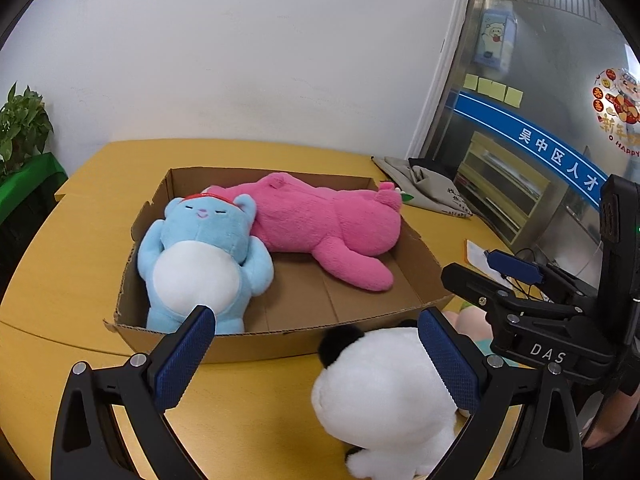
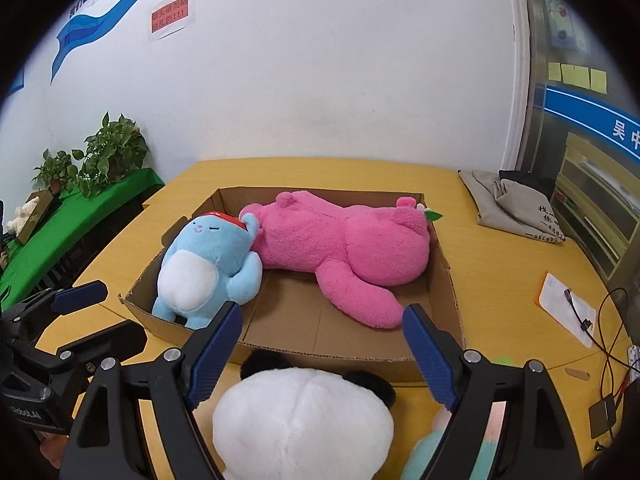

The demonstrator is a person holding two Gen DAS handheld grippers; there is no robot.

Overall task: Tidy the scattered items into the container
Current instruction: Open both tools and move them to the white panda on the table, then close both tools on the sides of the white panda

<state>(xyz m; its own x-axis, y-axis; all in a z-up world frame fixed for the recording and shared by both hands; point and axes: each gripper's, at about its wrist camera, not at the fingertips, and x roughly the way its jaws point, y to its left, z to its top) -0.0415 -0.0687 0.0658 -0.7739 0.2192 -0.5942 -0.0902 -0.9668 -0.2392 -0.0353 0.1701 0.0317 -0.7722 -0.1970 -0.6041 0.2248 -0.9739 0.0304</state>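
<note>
A: Spreading wide, the left gripper (image 1: 316, 344) has its blue pads far apart and grips nothing; the white panda plush (image 1: 384, 396) sits low between them, pressed up against the right-hand pad (image 1: 448, 364) and well clear of the other.

B: And the right gripper (image 2: 322, 344)?

A: Its jaws also stand wide. The panda plush (image 2: 300, 420) lies just below and between them on the yellow table (image 2: 500, 264), its black ears toward the fingertips, neither pad clamping it.

B: Where is the container?

A: The cardboard box (image 2: 320, 346) rests straight ahead of both pairs of jaws, its near wall just beyond the panda. Inside, ahead and left of the jaws, a blue plush (image 2: 208, 264) lies on its back with a white belly; ahead and right, a pink plush (image 2: 344, 244) sprawls along the far wall, the two touching.

B: Anything else near the fingers?

A: A pale teal and peach toy (image 2: 436, 440) peeks out under the right gripper's right finger; what it is cannot be told. A grey cloth bag (image 2: 508, 204) lies far ahead to the right
</note>
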